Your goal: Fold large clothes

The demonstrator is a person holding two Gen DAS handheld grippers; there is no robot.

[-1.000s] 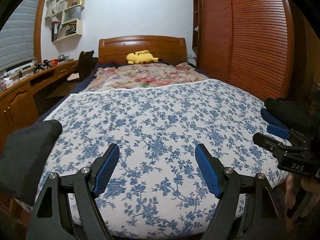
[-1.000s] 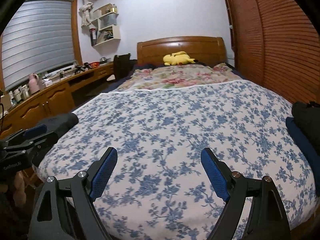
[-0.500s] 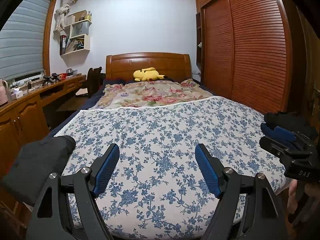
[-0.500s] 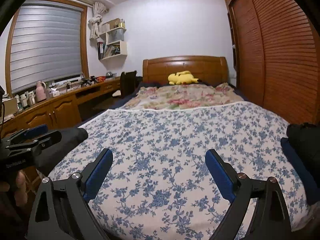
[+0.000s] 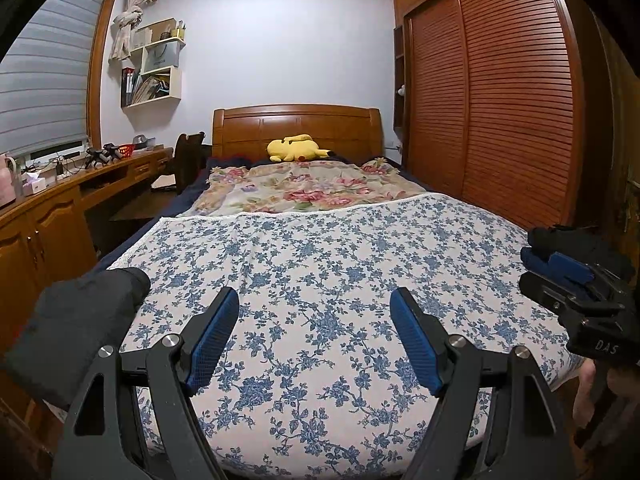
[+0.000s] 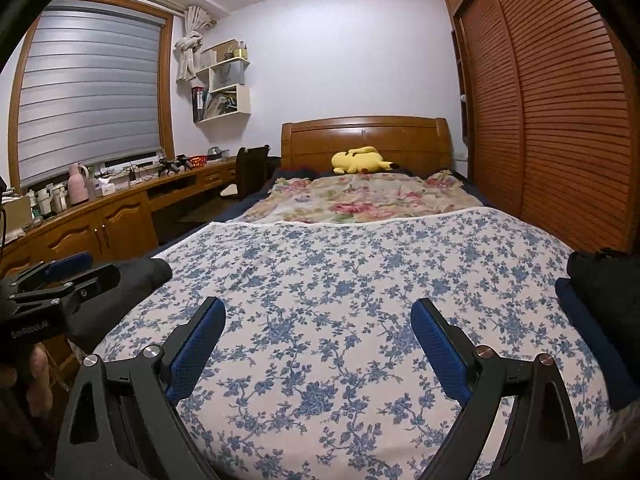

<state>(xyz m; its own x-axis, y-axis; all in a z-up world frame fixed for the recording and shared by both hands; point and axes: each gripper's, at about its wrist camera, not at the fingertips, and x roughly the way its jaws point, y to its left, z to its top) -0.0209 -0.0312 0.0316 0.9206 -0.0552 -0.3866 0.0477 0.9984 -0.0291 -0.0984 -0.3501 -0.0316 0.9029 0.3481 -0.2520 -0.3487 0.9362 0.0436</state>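
The left gripper (image 5: 314, 306) hangs over the foot of the bed with its 2 blue pads spread and nothing between them. The right gripper (image 6: 318, 316) hangs beside it, also spread wide and empty above the blue floral cover (image 5: 320, 264).

On the near left edge of the bed lies a dark grey garment (image 5: 76, 332), bunched and draping off the side. On the near right edge sits a folded stack (image 6: 600, 308): a black piece on top of a navy one, though the fisheye rim makes it hard to tell whether more lie in it.

Farther up, a pink floral quilt (image 5: 308, 188) covers the head end, with a yellow plush toy (image 5: 298, 149) against the wooden headboard (image 5: 296, 126). A wooden desk (image 6: 120, 208) runs along the left wall under the blind, and a louvred wardrobe (image 5: 500, 112) fills the right.
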